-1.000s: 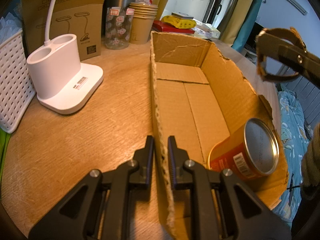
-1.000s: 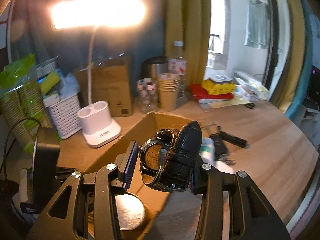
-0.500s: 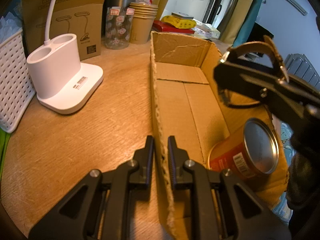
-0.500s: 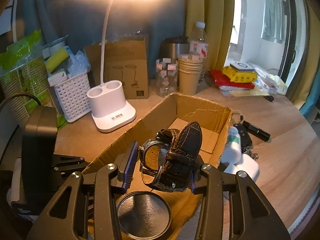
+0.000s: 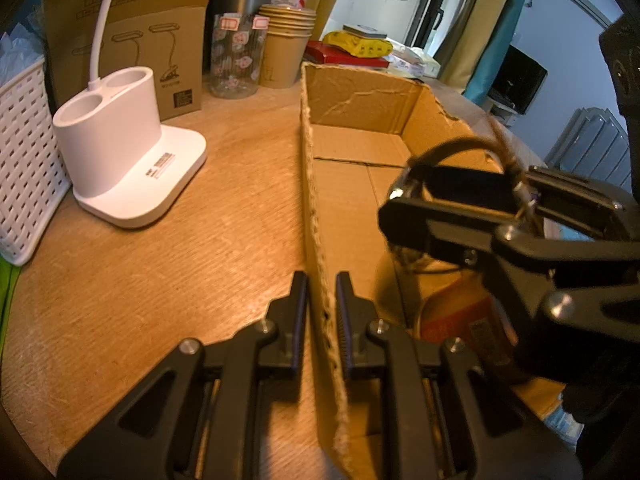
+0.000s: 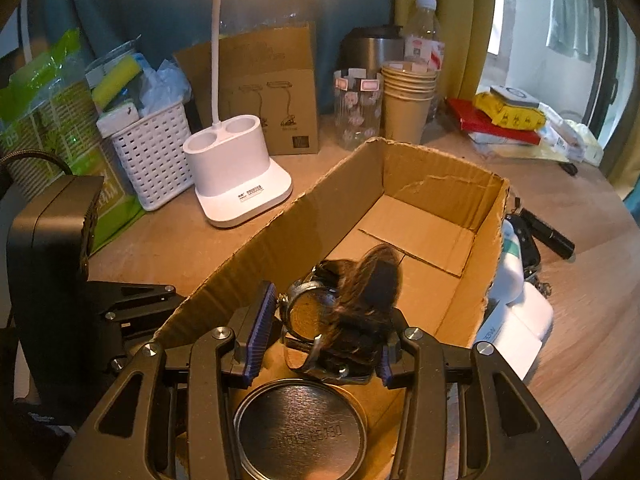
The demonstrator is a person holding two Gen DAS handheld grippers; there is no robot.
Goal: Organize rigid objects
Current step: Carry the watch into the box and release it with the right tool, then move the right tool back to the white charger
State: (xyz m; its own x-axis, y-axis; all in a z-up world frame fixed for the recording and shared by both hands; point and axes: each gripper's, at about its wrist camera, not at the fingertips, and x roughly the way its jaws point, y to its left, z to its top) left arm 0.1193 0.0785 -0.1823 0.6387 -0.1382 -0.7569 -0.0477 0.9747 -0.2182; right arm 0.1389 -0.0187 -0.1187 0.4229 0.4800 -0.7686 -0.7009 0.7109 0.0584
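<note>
An open cardboard box [image 5: 352, 92] [image 6: 448, 168] lies on the wooden table. My left gripper [image 5: 321, 304] is shut on the box's left wall. My right gripper [image 6: 326, 336] is shut on a wristwatch [image 6: 340, 312] with a dark leather strap, held inside the box just above an orange can with a metal lid [image 6: 300, 428]. In the left wrist view the right gripper [image 5: 464, 200] reaches in from the right with the watch strap [image 5: 460, 148], partly hiding the can [image 5: 460, 320].
A white lamp base [image 5: 120, 152] [image 6: 236, 168], a white basket [image 5: 24, 168], a patterned glass jar [image 5: 236, 60], stacked paper cups [image 5: 284, 48] and a brown carton stand behind. A white bottle [image 6: 512, 276], keys and a black flashlight [image 6: 548, 234] lie right of the box.
My right gripper has carried the watch down and forward into the box, over the can. My left gripper has stayed clamped on the box wall.
</note>
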